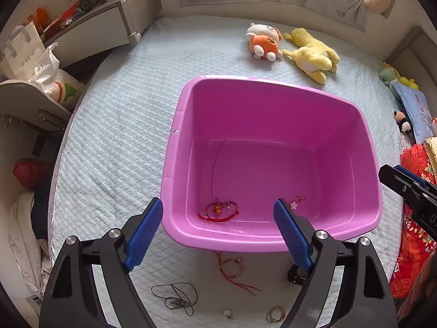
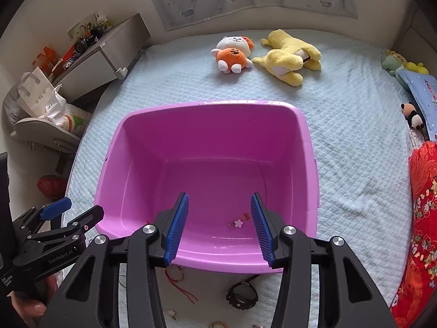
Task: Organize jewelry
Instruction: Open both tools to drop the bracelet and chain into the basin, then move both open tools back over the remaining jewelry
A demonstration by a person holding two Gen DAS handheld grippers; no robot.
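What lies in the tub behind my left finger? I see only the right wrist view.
Observer: A red bracelet lies on the floor of the tub, left of the flower charm.
Operator: Is more jewelry on the bed, hidden by my right gripper?
Observer: Yes. A black cord necklace lies loose there, before the tub's front wall and apart from it.
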